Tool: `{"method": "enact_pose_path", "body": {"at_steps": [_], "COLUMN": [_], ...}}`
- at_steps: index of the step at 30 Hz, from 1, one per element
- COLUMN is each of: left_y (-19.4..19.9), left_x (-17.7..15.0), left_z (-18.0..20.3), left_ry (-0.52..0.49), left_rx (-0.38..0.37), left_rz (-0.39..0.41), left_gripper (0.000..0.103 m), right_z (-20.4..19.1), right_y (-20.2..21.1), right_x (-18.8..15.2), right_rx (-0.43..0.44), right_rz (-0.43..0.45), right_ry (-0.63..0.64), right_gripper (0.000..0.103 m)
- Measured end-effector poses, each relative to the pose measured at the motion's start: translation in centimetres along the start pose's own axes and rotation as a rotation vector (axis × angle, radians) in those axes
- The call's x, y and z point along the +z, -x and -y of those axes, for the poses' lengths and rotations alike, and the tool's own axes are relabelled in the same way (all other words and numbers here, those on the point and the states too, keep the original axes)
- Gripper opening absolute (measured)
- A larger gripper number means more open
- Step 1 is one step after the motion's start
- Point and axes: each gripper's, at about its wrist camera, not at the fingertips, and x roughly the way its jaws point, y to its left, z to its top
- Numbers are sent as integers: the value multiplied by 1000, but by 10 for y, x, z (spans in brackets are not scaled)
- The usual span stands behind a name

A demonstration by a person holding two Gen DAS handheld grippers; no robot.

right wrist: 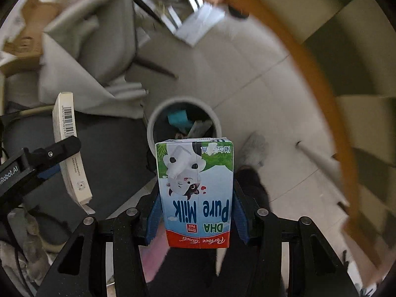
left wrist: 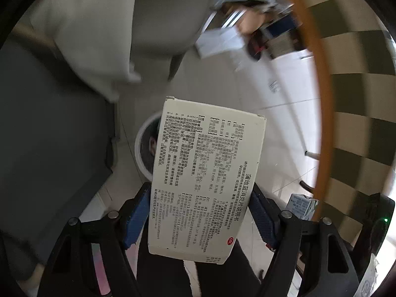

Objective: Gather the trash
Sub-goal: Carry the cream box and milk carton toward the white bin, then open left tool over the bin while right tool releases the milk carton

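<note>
both tools loaded, pointing down over the bin

left tool [left wrist: 201, 219] clamped on a cream medicine box [left wrist: 208, 180], blue pads [left wrist: 137, 219] pressing both long edges; the white round bin [left wrist: 144, 146] sits on the tiled floor [left wrist: 279, 128] partly behind the box. right tool [right wrist: 195, 216] clamped on a milk carton [right wrist: 196, 190], upside down in view, bin [right wrist: 184, 121] just beyond it with trash inside. background motion-blurred; orange-rimmed surface [right wrist: 319, 79] at right.

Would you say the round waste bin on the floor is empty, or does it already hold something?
Not empty. The waste bin already holds a teal item and some pale wrappers, seen through its open top.
</note>
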Motion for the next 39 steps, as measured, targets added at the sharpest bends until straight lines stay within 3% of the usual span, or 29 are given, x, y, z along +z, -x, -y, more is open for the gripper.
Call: {"method": "enact_pose_path", "body": {"at_steps": [3,8,10,11,13,15,16,18,21,26,29,39], "left_y": [-62,-129,-147,-151,-156,-157,-157,-153,-145,-130,-119,-58], "left_x": [8,13,15,15,16,14,14,14,11,4,-1,-25], "left_z": [-24,-50,-61,-65,-71,-82,-84,-87,-90,-89,-83,-63], "left_ry": [38,63,80,82,78,82,84,77,46,10,-20,-60], "left_rx": [-19,-13,5,13,47,76,92,129,223,247,284,294], "left_rz": [-76,-122,-125,-126,-121,-106,-96,-59,-8,10,30,79], "left_gripper": [74,77,88,102,103,103,103,103,103,103,103,103], "right_z": [8,23,24,22,19,18,17,15,10,-1,-9,-31], "right_y": [-60,-145,-173,-183,-202,-212,-218,-224,-225,-221,-215,-157], "right_x": [11,26,28,30,32,36,38,40,39,35,32,7], "right_rx": [16,56,81,86,90,83,74,30,-63,-154,-173,-175], "right_rz": [-42,-90,-117,-123,-128,-125,-125,-118,-83,-50,-41,15], "right_ry": [-23,-54,-36,-26,3,17,23,47,83,109,120,117], "right_gripper": [52,53,53,53,65,87,91,100,100,100,100,100]}}
